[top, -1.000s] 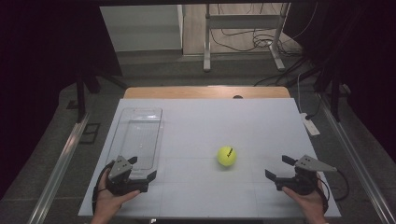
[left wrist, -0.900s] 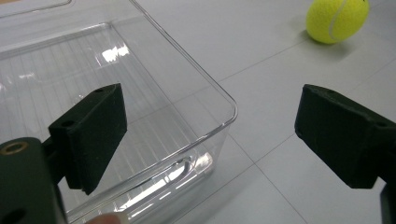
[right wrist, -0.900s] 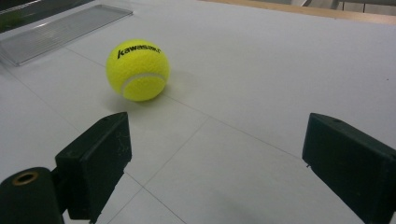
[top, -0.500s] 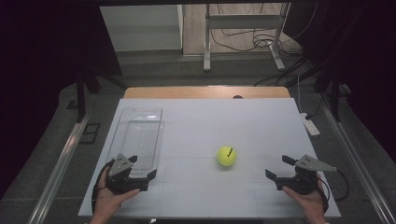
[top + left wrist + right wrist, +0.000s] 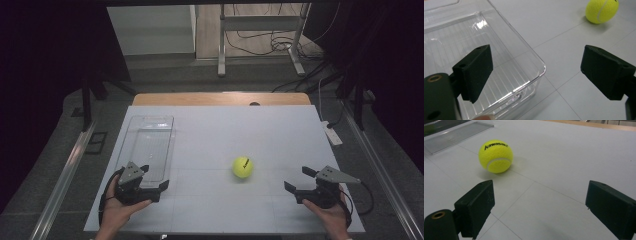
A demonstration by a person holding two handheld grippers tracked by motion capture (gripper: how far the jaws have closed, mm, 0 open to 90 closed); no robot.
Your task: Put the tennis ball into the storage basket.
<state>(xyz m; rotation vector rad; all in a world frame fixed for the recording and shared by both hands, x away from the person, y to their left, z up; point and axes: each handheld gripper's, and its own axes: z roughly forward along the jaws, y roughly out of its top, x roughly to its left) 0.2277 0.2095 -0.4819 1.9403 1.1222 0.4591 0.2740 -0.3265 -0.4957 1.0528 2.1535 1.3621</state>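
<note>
- Since a second ago the left tool has edged toward the near end of the clear tray, its jaws closing a little with nothing pressed between them; the ball and the right tool sit as they did.
- White worktop: a broad pale sheet crossed by thin grid lines, with a strip of wood showing along its far edge and dark floor and metal rails beyond both sides. Most of its surface is bare, with wide room between tray and ball and across the far half.
- Clear tray: a long, ribbed, see-through plastic container on the person's left side of the worktop, running from the near edge toward the far one. In the left gripper view its rounded near corner lies between the two black jaws, one jaw over the tray's inside and the other over bare worktop; neither pad is seen touching the rim.
- Left tool, held in the person's left hand: released, jaws well apart, gripping nothing.
- Right tool: at the near right of the worktop, released, jaws spread wide over bare surface, pointing toward the ball and well apart from it.
- Tennis ball: yellow-green, resting on the worktop right of centre, between the two tools and clear of the tray. In the right gripper view it bears the black word "kawasaki" above a white seam.
</note>
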